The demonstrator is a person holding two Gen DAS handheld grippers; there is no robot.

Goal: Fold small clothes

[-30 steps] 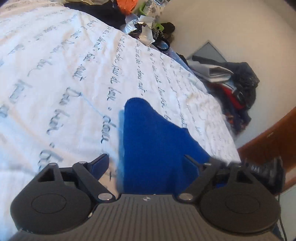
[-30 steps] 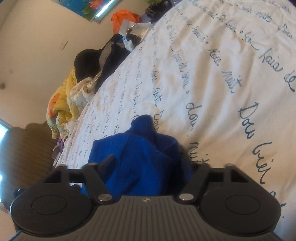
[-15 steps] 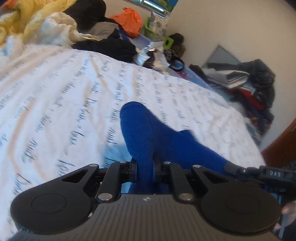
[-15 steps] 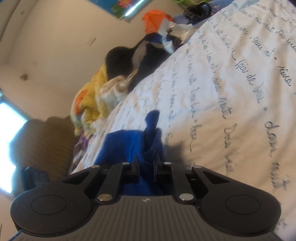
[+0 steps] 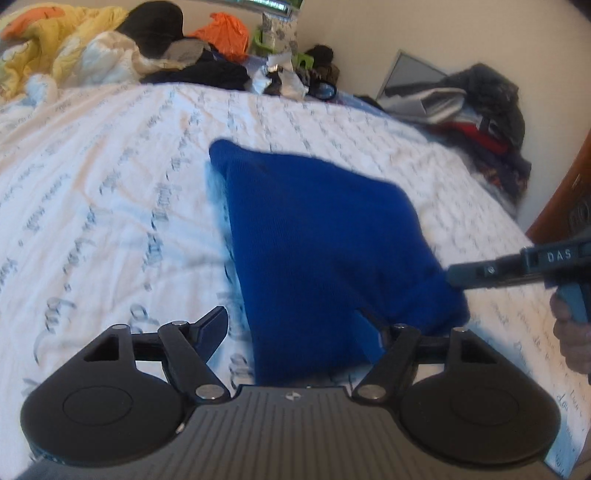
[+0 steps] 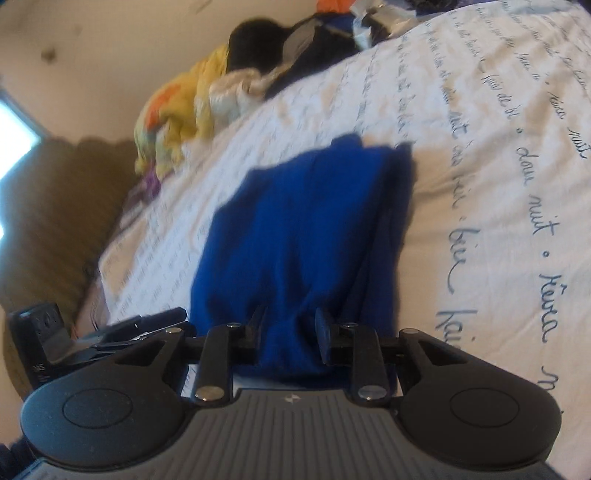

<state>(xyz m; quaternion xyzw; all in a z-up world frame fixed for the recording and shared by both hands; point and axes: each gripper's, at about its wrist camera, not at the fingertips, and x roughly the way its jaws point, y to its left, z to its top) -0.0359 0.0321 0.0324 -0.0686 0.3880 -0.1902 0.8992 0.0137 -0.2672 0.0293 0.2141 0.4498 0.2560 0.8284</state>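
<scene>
Blue knit cloth (image 5: pixel 325 251) fills the middle of my left camera's view, lying on the white bedspread (image 5: pixel 110 192) with its cursive writing. The near edge of the cloth runs under the body of my left gripper (image 5: pixel 295 328), so I cannot see where it ends. The left gripper's fingers stand wide apart: one finger (image 5: pixel 212 325) sits clear over the bedspread, the other is half buried against the cloth's edge and hard to make out. From the right side my right gripper (image 5: pixel 458 277) reaches in level, its tip at the cloth's corner; the tip is blurred, and my right hand (image 5: pixel 570 332) on its handle is cut off by the frame. Beyond the bed I see a yellow blanket (image 5: pixel 55 55), an orange bag (image 5: pixel 225 33) and a heap of dark clothes (image 5: pixel 480 107), all soft with blur.

In my right camera's view the same blue cloth (image 6: pixel 306 236) stretches away from me across the bedspread (image 6: pixel 498 166), folded along its length. My right gripper (image 6: pixel 290 332) is narrowed on a bunched ridge of it, the fingers (image 6: pixel 325 339) pressed against the fabric from both sides. The cloth's near end is hidden beneath the gripper. At the lower left my left gripper (image 6: pixel 147 321) pokes in, dark and blurred, so its state cannot be read here.
</scene>
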